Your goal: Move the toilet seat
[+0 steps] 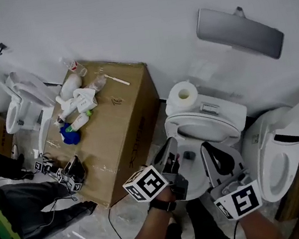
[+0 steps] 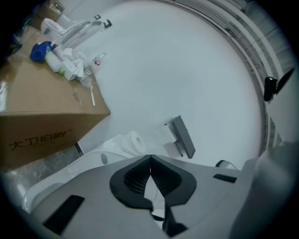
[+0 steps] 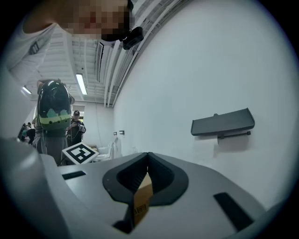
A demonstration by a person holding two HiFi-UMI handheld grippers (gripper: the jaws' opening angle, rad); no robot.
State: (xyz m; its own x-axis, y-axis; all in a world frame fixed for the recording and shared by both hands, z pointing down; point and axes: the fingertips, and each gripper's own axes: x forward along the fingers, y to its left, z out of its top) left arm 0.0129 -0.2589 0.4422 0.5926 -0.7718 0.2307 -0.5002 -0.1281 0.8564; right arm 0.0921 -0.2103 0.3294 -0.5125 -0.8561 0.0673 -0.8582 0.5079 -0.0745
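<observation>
Left tongs (image 2: 150, 158) and right tongs (image 3: 148, 155) are both clenched on nothing above the bowl. The toilet seat (image 1: 228, 125) seems raised at the toilet's rear edge by the tank (image 1: 218, 108), so the move looks nearly complete

The white oval toilet seat (image 1: 227, 127) lies on its toilet (image 1: 232, 109), just beside the cardboard box (image 1: 121, 120)

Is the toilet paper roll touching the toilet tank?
Touching. The head view shows the toilet paper roll standing directly on top of the toilet tank, with no gap beneath.
</observation>
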